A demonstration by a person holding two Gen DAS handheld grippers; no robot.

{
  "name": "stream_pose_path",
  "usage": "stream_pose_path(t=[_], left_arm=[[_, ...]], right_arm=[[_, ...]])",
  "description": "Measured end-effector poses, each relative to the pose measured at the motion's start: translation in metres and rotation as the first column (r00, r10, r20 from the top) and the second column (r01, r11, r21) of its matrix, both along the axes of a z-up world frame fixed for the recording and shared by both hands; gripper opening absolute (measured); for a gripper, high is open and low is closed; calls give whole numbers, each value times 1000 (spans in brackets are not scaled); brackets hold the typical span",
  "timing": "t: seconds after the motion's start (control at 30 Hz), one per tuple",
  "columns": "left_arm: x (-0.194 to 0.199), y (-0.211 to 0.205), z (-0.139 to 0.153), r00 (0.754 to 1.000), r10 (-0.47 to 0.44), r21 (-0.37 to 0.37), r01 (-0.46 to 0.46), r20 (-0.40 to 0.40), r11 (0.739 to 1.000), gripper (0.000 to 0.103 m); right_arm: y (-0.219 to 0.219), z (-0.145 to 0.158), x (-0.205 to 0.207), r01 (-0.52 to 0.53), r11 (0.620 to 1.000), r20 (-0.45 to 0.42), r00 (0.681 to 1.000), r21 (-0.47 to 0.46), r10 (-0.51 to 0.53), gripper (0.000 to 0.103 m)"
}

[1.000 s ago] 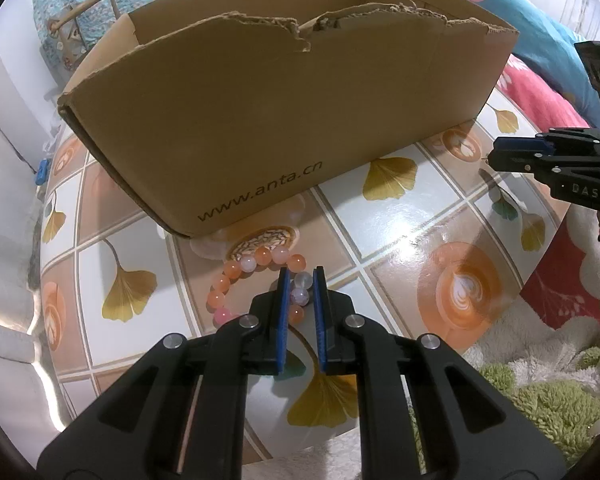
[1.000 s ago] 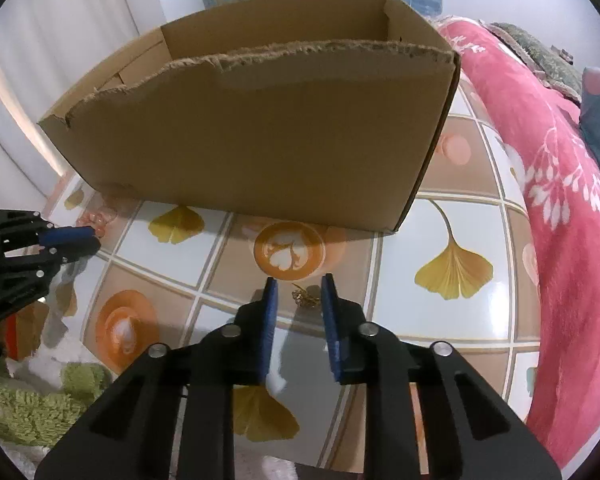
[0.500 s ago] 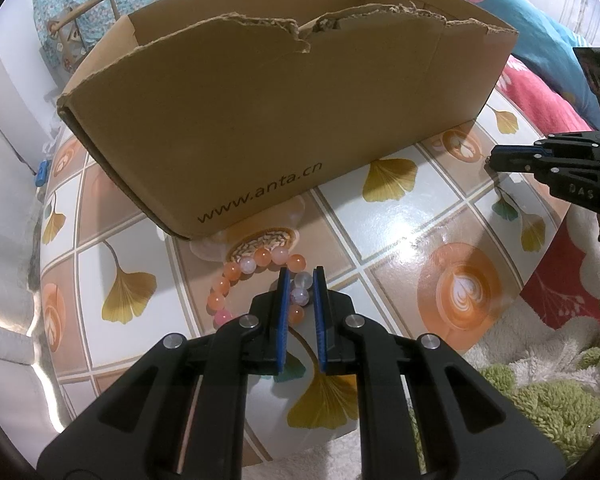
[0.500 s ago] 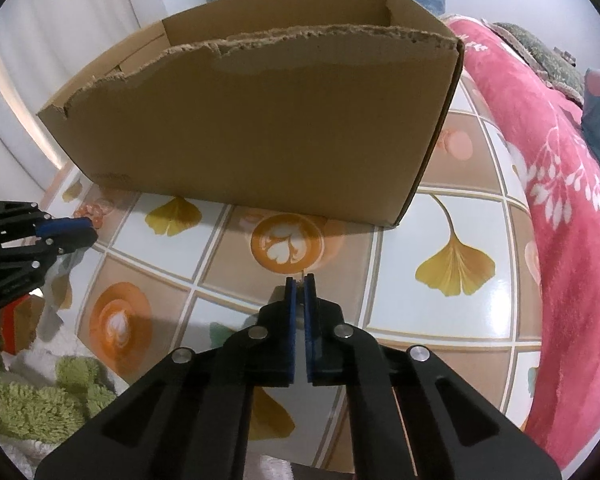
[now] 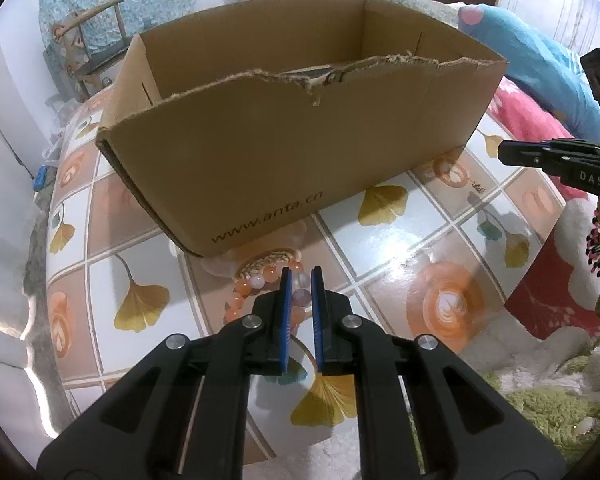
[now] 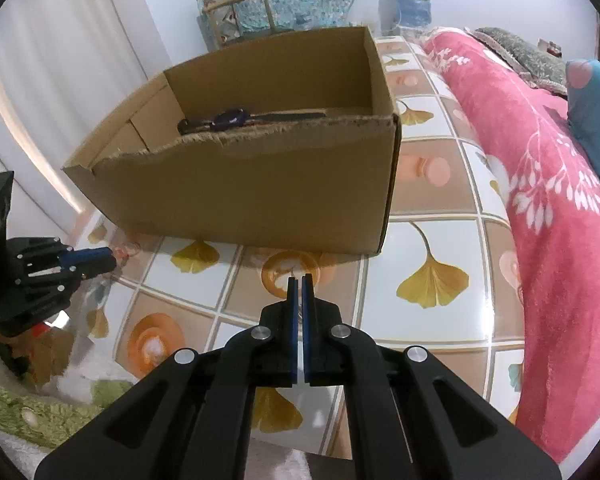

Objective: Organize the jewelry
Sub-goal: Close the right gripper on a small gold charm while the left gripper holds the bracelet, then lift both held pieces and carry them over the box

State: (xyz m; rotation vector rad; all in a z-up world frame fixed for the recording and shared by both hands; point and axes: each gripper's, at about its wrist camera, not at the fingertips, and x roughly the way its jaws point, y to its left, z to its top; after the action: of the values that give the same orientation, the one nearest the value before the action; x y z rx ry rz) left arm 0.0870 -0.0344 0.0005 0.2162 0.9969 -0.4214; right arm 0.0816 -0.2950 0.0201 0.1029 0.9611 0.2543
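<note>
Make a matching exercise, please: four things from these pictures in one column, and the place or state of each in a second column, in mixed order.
Things:
1. bead bracelet
2. wristwatch
3. cardboard box
4. right tongs

Places or states:
A. inside the box
B. standing on the tiled table, top open
C. between the pads of the left tongs
D. pads almost shut, raised in front of the box

Pairs: 1-C, 2-A, 3-B, 4-D
</note>
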Motion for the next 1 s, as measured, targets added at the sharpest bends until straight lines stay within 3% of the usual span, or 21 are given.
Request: stream_pose_path(t=[0.13,0.17,0.2,0.23,0.37,0.47,0.5,0.53,0.67,0.87,1.0], left_arm=[[-1,0,-1,1000,0,6,0,-2,1000,9],[-2,-2,-2,1000,-3,9,3,-4,1000,9],[-2,-3,-3,1000,-5,10,5,-4,1000,9],[-3,-3,-3,1000,-7,12,7,-4,1000,9],[-3,-4,-6,1000,-12,16,12,-12,1000,9],[-2,-4,-8,1000,-13,16,13,-17,1000,9],[-1,-3,-8,1000,-12,17,13,-18,1000,9],[0,-3,-8,1000,-11,17,12,-19,1000,9],[2,-3,-9,1000,-5,16,5,-18,1000,9],[-3,3,4,1000,7,-2,-7,10,1000,9],[-10,5,17,999,13,-19,-13,35,1000,9]], right_arm=[[4,-5,2,-23,1000,-31,999,-1,23,7],[7,-8,5,-32,999,-45,998,-9,32,11],[9,-11,6,-38,999,-52,998,-27,36,25],[11,-13,6,-43,998,-50,998,-38,41,29],[18,-29,11,-67,994,-78,995,-90,60,29],[20,-34,13,-77,990,-74,995,-115,69,19],[21,-33,14,-82,987,-70,995,-137,73,7],[22,-33,14,-85,986,-68,995,-141,76,5],[19,-31,14,-93,987,-67,994,-128,85,1],[-10,-11,9,-21,999,-39,999,46,23,1],[-19,8,2,-3,996,5,1000,91,3,1]])
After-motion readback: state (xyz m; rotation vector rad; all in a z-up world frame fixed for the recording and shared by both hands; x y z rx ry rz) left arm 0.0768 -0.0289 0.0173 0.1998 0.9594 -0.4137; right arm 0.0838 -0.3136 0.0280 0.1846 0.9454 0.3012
